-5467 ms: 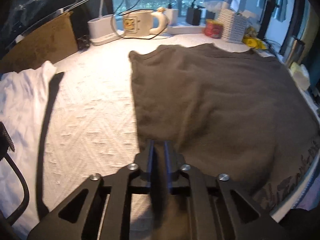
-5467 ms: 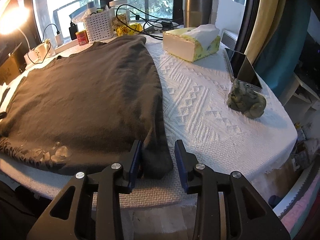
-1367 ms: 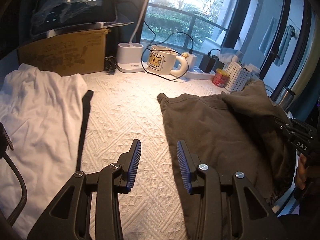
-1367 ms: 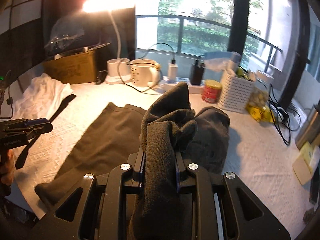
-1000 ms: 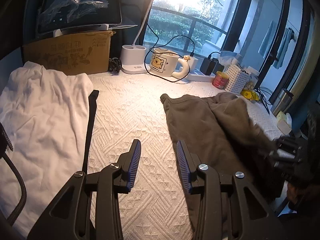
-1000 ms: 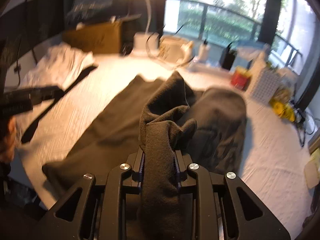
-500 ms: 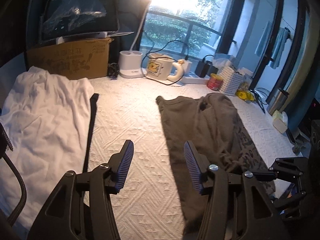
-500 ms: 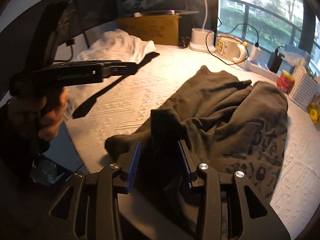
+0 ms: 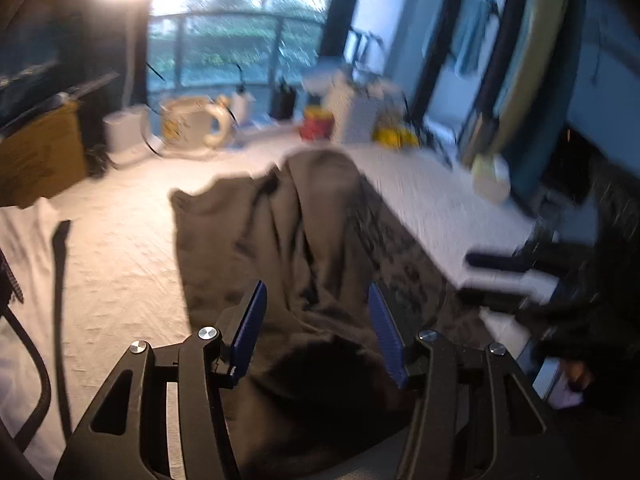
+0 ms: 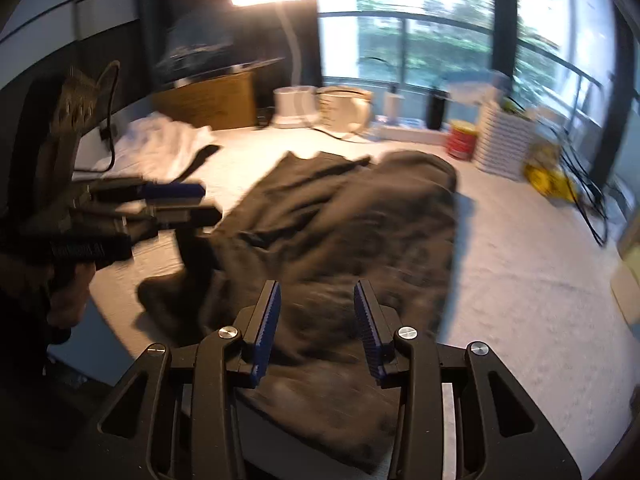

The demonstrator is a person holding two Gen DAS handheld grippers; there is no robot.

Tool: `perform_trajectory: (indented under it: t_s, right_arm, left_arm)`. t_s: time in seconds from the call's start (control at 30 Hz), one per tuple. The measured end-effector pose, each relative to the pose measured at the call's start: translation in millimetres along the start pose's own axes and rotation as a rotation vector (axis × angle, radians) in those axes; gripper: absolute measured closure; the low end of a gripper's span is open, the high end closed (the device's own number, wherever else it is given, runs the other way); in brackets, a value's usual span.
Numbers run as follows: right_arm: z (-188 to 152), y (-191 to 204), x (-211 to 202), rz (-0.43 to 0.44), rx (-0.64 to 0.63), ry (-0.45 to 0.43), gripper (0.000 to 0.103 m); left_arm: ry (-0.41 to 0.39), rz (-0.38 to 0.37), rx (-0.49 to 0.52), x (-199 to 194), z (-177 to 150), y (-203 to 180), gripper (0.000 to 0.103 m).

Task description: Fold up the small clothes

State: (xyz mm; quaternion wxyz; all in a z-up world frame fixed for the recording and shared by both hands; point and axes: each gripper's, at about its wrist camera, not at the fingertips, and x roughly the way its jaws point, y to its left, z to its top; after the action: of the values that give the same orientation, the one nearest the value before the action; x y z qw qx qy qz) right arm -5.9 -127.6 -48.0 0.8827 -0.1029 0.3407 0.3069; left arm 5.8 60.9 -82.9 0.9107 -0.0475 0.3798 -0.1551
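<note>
A dark grey garment [image 9: 288,232] with a printed side lies folded over itself and rumpled on the white textured table cover [image 9: 120,248]. My left gripper [image 9: 316,320] hovers over its near end. The jaws are closing, cloth lies under and between the blue pads [image 9: 250,320], and they do not press on it. In the right wrist view the garment [image 10: 360,220] spreads ahead and my right gripper [image 10: 318,308] stands open above its near edge, holding nothing. Each view shows the other gripper: the left one [image 10: 210,201] at the garment's left corner, the right one [image 9: 466,278], blurred, at the table's right edge.
A white cloth [image 10: 160,144] and a black strap [image 9: 60,248] lie at the left. Along the back stand a cardboard box [image 10: 208,100], lamp base [image 10: 294,106], mug [image 10: 344,110], red tin [image 10: 462,140], white basket [image 10: 504,144] and cables [image 10: 584,200]. A hand [image 10: 68,296] holds the left gripper.
The right gripper let go of the raised cloth and drew back; the garment now lies folded over. The left gripper swung right, over the garment's near end.
</note>
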Motion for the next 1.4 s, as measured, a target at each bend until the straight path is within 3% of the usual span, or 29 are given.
perform_trajectory:
  t_s: [0.03,0.07,0.27,0.47,0.63,0.7,0.77,0.83,1.07,1.4]
  right_arm:
    - [-2.3,-4.7,-2.4,-0.008,0.013,-0.004,0.062]
    - [-5.5,-10.0,-5.0,-0.019,0.025,-0.011,0.062]
    - [-24.4,-26.9,1.6,-0.044,0.058,0.017,0.062]
    - [-46.0,-25.0,28.0,-0.010,0.064,0.092,0.062]
    - [-53.3,-23.1,38.3,0.003,0.049,0.132,0.062]
    - [-51.3,-26.0,36.3,0.011,0.057,0.124,0.062]
    - [-48.2,-31.5,33.5,0.008,0.069,0.113,0.062]
    - [-44.7,-36.8,32.2,0.006,0.078,0.103,0.062]
    - [-27.2,-56.6,31.4,-0.008,0.097,0.069,0.062]
    - [3.9,-81.8,44.3,-0.044,0.091,0.055,0.062]
  left_arm:
    - [0.036,0.019,0.018,7.8,-3.3,-2.8,0.084]
    - [0.060,0.035,0.027,11.3,-6.9,-3.5,0.094]
    - [0.084,0.114,0.000,-12.0,-27.3,5.4,0.099]
    - [0.179,0.151,-0.057,-13.6,-60.1,10.0,0.099]
    - [0.215,0.133,-0.068,-19.1,-62.6,8.6,0.098]
    - [0.206,0.129,-0.076,-23.5,-55.2,9.3,0.094]
    - [0.176,0.145,-0.073,-28.4,-44.6,9.9,0.075]
    - [0.136,0.147,-0.068,-31.8,-31.8,9.8,0.065]
    - [0.108,0.175,-0.018,-10.2,7.2,13.4,0.063]
    - [0.085,0.138,0.026,39.7,51.0,19.0,0.063]
